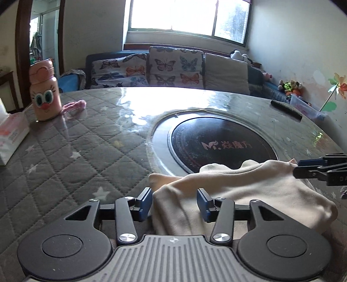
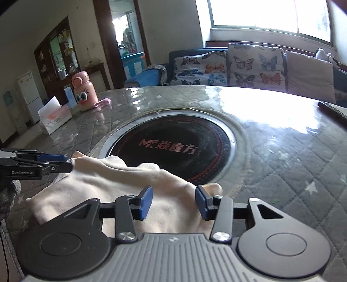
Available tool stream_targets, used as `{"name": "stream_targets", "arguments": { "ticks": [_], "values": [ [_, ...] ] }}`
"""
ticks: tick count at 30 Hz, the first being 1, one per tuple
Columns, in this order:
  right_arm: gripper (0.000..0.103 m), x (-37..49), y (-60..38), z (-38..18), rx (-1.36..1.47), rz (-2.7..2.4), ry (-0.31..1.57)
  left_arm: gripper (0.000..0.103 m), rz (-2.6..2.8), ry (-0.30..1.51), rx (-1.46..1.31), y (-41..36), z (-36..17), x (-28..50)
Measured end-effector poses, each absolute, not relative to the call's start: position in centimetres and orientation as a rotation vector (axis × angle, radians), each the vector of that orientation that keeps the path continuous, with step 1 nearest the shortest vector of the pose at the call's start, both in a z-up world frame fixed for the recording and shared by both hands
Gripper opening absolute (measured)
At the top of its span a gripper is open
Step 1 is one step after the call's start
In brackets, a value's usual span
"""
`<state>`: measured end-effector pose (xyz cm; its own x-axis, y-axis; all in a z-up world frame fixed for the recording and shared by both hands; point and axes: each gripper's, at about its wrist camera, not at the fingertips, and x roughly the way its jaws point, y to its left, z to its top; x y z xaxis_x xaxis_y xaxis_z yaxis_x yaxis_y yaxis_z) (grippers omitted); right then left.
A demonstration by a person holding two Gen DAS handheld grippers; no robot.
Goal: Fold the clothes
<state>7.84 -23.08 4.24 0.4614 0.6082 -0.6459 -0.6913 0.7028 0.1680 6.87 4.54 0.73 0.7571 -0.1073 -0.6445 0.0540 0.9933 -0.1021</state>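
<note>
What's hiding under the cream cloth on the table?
The cream cloth lies on the quilted table cover, and its far edge covers part of the round black cooktop. Anything tucked inside its folds can't be seen.

Big window [image 1: 188,17] at back, bright daylight, glare on the desk [image 1: 76,138], which has a grey quilted star cover under clear sheet. Round black hob [image 1: 223,145] set in desk's middle w/ red lettering. Dark blue sofa [image 2: 173,56] under window w/ butterfly cushions [image 1: 173,65] & a plain beige one [image 1: 225,72]. Soft toys [image 1: 290,85] at sofa's right end, by scuffed white wall [image 1: 292,43]. Paper pinwheel [image 1: 338,86] there too. Dark wood doorway [image 2: 125,39] on left leads to another lit rm. Glass-front cabinet [image 2: 58,56] & small white fridge [image 2: 30,95] along left wall.
</note>
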Motion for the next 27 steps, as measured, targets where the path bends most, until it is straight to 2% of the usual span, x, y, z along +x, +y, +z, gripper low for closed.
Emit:
{"name": "stream_targets", "arguments": {
  "ticks": [1, 11, 16, 17, 18, 19, 20, 21, 23, 27],
  "values": [
    [0.05, 7.8, -23.5, 4.2, -0.119, 0.789, 0.743, 0.054, -0.08, 0.71, -0.081, 4.7, 0.7, 6.6],
    [0.051, 8.7, -25.5, 2.8, -0.035, 0.721, 0.795, 0.054, -0.038, 0.764, -0.151, 5.6, 0.1, 5.5],
    [0.046, 8.6, -24.9, 2.4, -0.035, 0.731, 0.799, 0.051, -0.056, 0.771, -0.169, 5.5, 0.0, 5.8],
    [0.042, 8.6, -24.7, 2.3, -0.034, 0.733, 0.8, 0.048, -0.063, 0.774, -0.174, 5.5, -0.1, 5.9],
    [0.034, 8.6, -24.6, 2.3, -0.033, 0.741, 0.802, 0.046, -0.072, 0.776, -0.185, 5.5, -0.2, 6.0],
    [0.031, 8.5, -24.5, 2.3, -0.027, 0.749, 0.806, 0.039, -0.082, 0.776, -0.202, 5.6, -0.2, 6.1],
    [0.022, 8.4, -24.3, 2.4, -0.025, 0.755, 0.807, 0.031, -0.093, 0.775, -0.218, 5.7, -0.2, 6.1],
    [0.015, 8.2, -24.1, 2.5, -0.024, 0.76, 0.808, 0.027, -0.099, 0.77, -0.225, 5.7, -0.2, 6.1],
    [0.012, 8.0, -23.6, 2.8, -0.037, 0.755, 0.799, 0.012, -0.104, 0.758, -0.231, 5.6, -0.1, 6.0],
    [0.01, 7.6, -23.4, 4.1, -0.034, 0.758, 0.779, 0.01, -0.093, 0.727, -0.254, 6.1, 0.3, 5.4]
  ]
}}
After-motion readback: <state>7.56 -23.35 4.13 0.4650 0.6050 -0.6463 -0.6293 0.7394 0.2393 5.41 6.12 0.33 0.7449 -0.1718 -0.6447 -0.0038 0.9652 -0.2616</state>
